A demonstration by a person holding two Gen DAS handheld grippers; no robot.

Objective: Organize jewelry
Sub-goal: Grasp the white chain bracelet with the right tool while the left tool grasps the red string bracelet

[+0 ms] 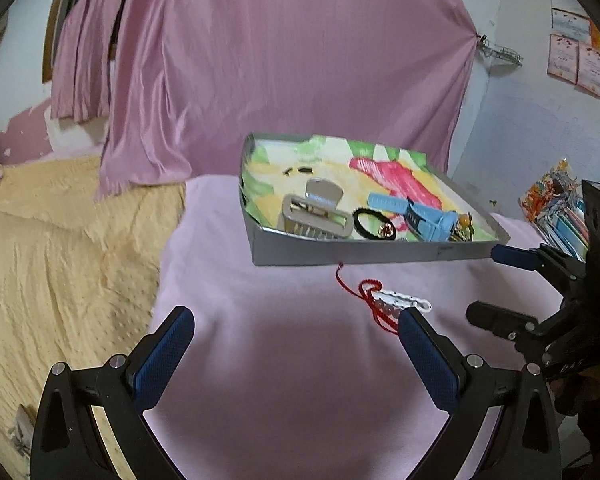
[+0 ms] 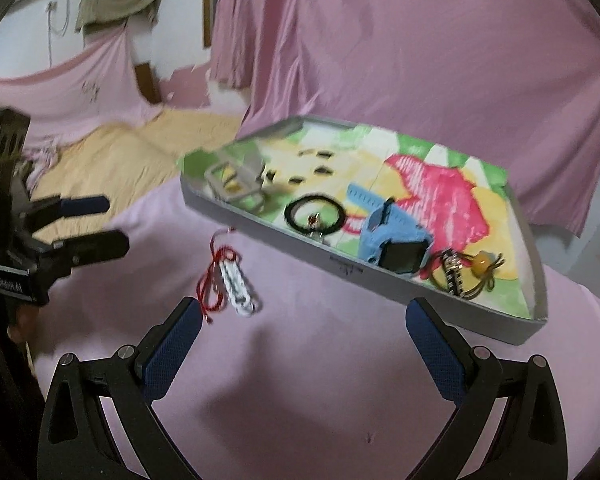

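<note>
A grey tray with a colourful paper lining sits on the pink cloth. In it lie a grey claw clip, a black hair tie, a blue watch and a beaded piece. A red cord bracelet and a white strap lie on the cloth in front of the tray. My left gripper is open and empty. My right gripper is open and empty.
A pink cloth covers the surface. A yellow blanket lies to the left. Pink curtains hang behind. A stack of colourful packets sits at the far right.
</note>
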